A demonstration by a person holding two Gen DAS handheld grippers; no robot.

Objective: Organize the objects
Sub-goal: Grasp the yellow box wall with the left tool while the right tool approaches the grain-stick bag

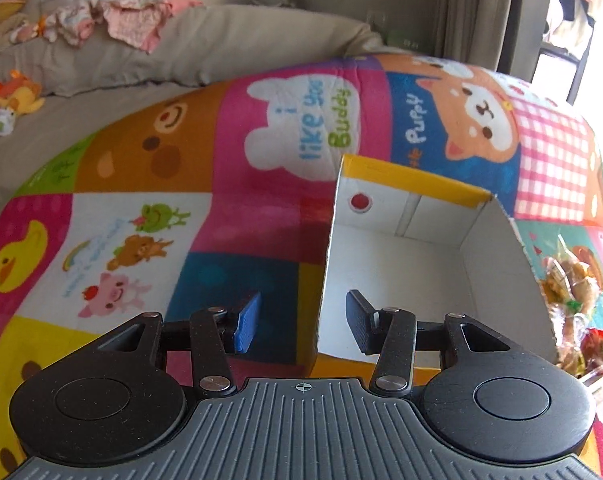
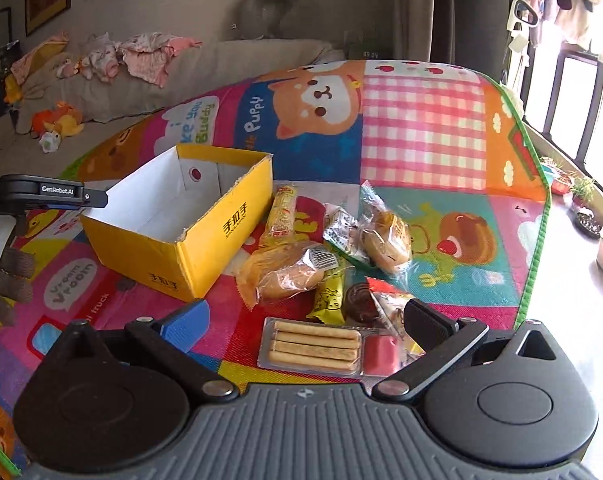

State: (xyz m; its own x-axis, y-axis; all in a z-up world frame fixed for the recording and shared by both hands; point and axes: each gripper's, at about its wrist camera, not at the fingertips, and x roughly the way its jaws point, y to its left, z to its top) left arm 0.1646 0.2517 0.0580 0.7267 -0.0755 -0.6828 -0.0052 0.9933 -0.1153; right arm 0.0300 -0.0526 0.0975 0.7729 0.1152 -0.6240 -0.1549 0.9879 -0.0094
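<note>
Yellow cardboard box (image 2: pixel 205 236), white inside and empty, sits left of centre in the right wrist view on a cartoon-print play mat (image 2: pixel 421 136). Snack pile lies just right of the box: a wrapped bun (image 2: pixel 289 276) touching or nearly touching the box's near corner, a second wrapped bun (image 2: pixel 385 236) further right, a long yellow-orange packet (image 2: pixel 281 212) alongside the box wall, a yellow-green packet (image 2: pixel 327 300), and at lower centre a clear tray of biscuit sticks (image 2: pixel 315 346) with a red dip cup. Right gripper (image 2: pixel 305 330) hovers over that tray, jaws spread wide with the tray between them, nothing gripped. Left gripper (image 1: pixel 303 318) is at the box's near-left corner in its own view, jaws parted and straddling the box wall (image 1: pixel 325 272), blue pad outside, black pad inside; contact with the wall cannot be confirmed. Judgement: early stage, first pick not yet made; left appears set to steady the box. Next move likely calls for lowering the right gripper squarely over the biscuit tray and closing on its long edges; the film wrap may slip or crumple. Background, upper left: beige sofa (image 2: pixel 221 64) with laundry and plush toys (image 2: pixel 57 122).
</note>
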